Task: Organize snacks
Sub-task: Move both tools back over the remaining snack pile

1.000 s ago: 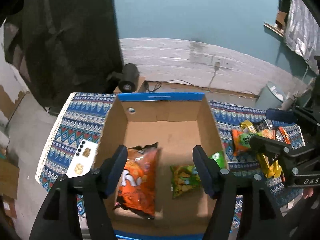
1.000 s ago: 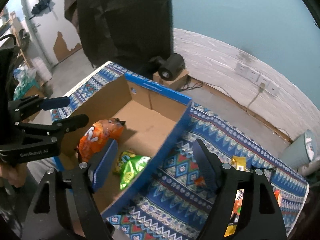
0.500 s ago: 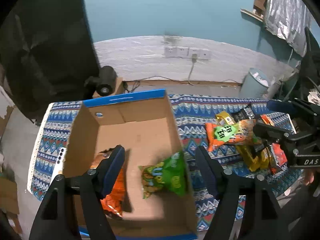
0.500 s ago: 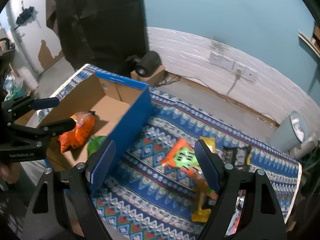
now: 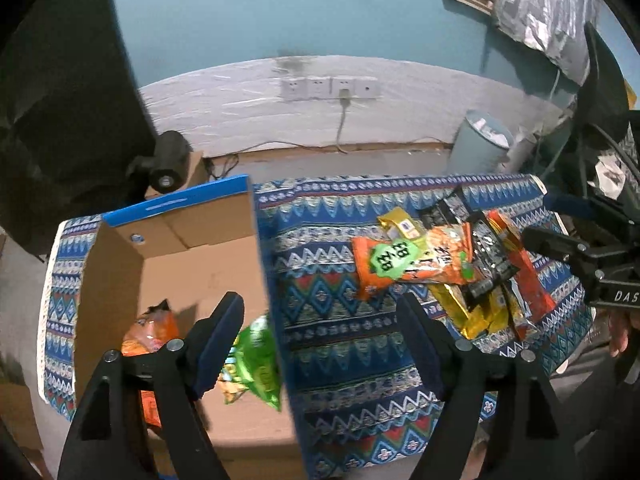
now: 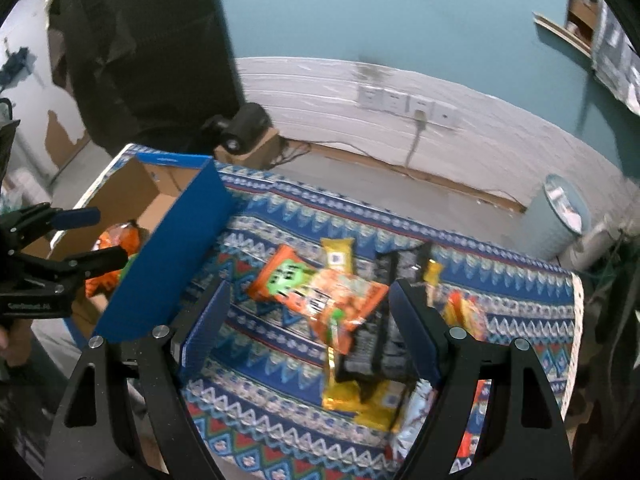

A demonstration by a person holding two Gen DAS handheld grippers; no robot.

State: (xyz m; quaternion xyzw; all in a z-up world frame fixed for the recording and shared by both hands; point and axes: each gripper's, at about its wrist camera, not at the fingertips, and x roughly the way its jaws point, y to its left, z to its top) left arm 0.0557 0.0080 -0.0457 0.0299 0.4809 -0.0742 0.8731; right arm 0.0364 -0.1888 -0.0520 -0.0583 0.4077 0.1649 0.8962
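An open cardboard box with blue outer walls (image 5: 200,252) stands on the left of the patterned tablecloth (image 5: 332,312). Inside it lie an orange chip bag (image 5: 150,330) and a green snack bag (image 5: 256,364). A pile of snack packets lies on the right, topped by an orange bag with a green label (image 5: 408,264), also seen in the right wrist view (image 6: 316,292). My left gripper (image 5: 320,344) is open and empty over the box's right wall. My right gripper (image 6: 310,320) is open and empty above the pile. The box (image 6: 168,248) is to its left.
Black (image 6: 376,332) and yellow packets (image 6: 352,396) lie under the orange bag. A grey bin (image 5: 480,148) and a black speaker on a small box (image 5: 168,160) stand on the floor behind the table. Wall sockets (image 5: 328,88) sit on the white wall.
Both grippers have swung right, from over the box toward the snack pile. Both stay open and empty. The bags in the box have not moved.
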